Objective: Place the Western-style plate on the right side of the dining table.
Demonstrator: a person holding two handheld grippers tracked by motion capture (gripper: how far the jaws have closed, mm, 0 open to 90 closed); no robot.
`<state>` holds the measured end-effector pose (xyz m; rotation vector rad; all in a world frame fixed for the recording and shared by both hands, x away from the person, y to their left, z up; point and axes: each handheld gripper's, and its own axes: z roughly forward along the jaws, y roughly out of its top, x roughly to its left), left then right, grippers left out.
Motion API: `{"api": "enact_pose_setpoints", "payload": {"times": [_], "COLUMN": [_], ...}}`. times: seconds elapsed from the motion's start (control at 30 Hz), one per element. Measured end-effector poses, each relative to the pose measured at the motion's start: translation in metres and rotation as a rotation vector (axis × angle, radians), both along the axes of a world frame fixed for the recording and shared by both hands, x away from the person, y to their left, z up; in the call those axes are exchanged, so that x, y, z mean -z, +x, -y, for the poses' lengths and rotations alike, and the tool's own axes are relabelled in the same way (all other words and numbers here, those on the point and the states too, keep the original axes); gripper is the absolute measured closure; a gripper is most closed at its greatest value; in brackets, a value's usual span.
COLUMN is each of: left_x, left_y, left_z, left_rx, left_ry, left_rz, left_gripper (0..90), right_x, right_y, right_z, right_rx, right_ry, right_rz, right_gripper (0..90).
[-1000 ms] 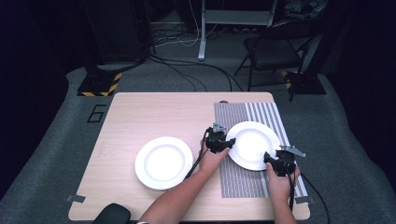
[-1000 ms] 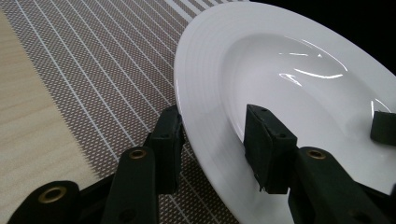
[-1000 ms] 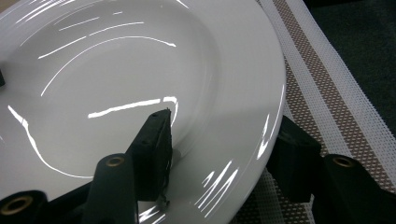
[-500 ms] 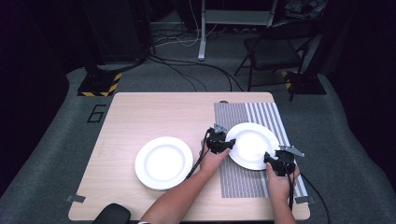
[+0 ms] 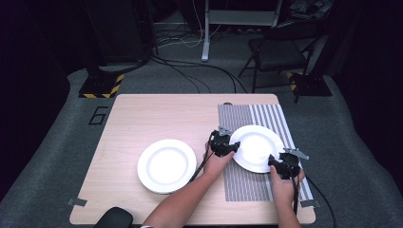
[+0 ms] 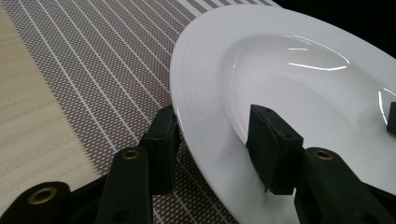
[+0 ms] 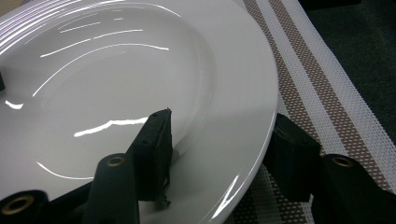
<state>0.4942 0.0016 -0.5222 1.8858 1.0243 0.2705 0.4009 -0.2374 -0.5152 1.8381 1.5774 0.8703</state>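
Tools, left (image 5: 234, 147) and right (image 5: 273, 161), each clamp opposite rim edges of the plate (image 5: 256, 148) over the mat (image 5: 247, 180).

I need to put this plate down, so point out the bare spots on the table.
Bare wood runs along the far edge of the table, left of the striped mat, and between the left plate and the mat's near end. It is crowded around the held plate, flanked by the left gripper and right gripper.

Both grippers, left gripper (image 5: 231, 147) and right gripper (image 5: 274, 161), are black with brass-ringed screw holes at the jaw bases. Each carries a grey three-cornered plate and trails a black cable toward six o'clock.
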Motion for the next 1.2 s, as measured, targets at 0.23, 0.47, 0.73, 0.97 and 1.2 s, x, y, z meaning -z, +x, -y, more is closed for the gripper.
{"api": "enact_pose_setpoints", "payload": {"times": [0.23,0.47,0.73,0.97,1.2], "left_x": [0.001,0.000,-0.013,-0.021,-0.030], "left_y": [0.001,0.001,0.002,-0.001,-0.003], "left_z": [-0.001,-0.003,-0.014,-0.022,-0.032], "left_rx": [0.007,-0.001,-0.025,-0.033,-0.013], "left_ry": [-0.012,-0.042,-0.046,-0.080,-0.087], "left_rz": [-0.005,-0.031,0.005,0.002,0.027], "left_gripper": [54.0,54.3,51.5,51.5,50.7], "right_x": [0.001,-0.002,-0.011,-0.020,-0.026], "right_y": [0.001,0.001,-0.008,-0.018,-0.024], "right_z": [0.000,0.000,0.004,0.013,0.012], "right_rx": [-0.005,-0.010,-0.008,-0.007,-0.052], "right_ry": [-0.006,-0.011,-0.028,-0.022,-0.030], "right_rz": [0.000,-0.014,0.016,0.041,0.037], "right_gripper": [43.8,43.3,41.7,40.6,38.8]}}
